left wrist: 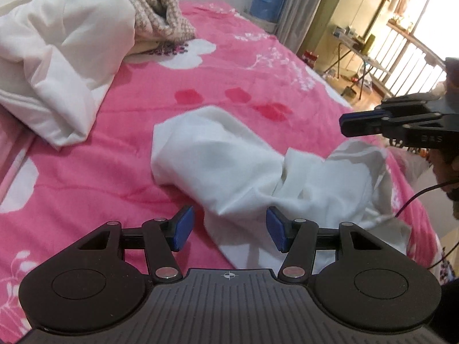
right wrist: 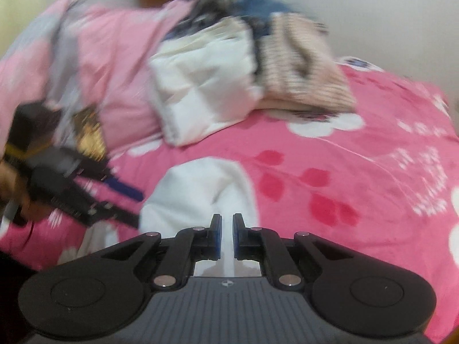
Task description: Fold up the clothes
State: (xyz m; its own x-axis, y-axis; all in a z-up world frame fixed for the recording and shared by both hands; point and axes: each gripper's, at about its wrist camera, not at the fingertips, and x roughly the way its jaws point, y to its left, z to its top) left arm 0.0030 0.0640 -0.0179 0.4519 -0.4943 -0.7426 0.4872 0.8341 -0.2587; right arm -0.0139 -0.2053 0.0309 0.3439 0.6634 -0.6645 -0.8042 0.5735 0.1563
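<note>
Left gripper [left wrist: 229,230] is hovering with blue pads spread, empty, over the near edge of a crumpled white garment [left wrist: 229,160] lying on the pink floral bedspread [left wrist: 223,66]. Right gripper [right wrist: 227,236] is nearly pressed together, white cloth showing in its narrow gap. Beyond both, a white quilted bundle [left wrist: 57,66] and beige knit [left wrist: 157,11] are lying.

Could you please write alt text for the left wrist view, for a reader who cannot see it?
A crumpled white garment lies on a pink flowered bedspread, with the left claw open just above its near edge. The right claw reaches in from the right, shut and empty. White bedding and a beige knit are piled behind.
</note>
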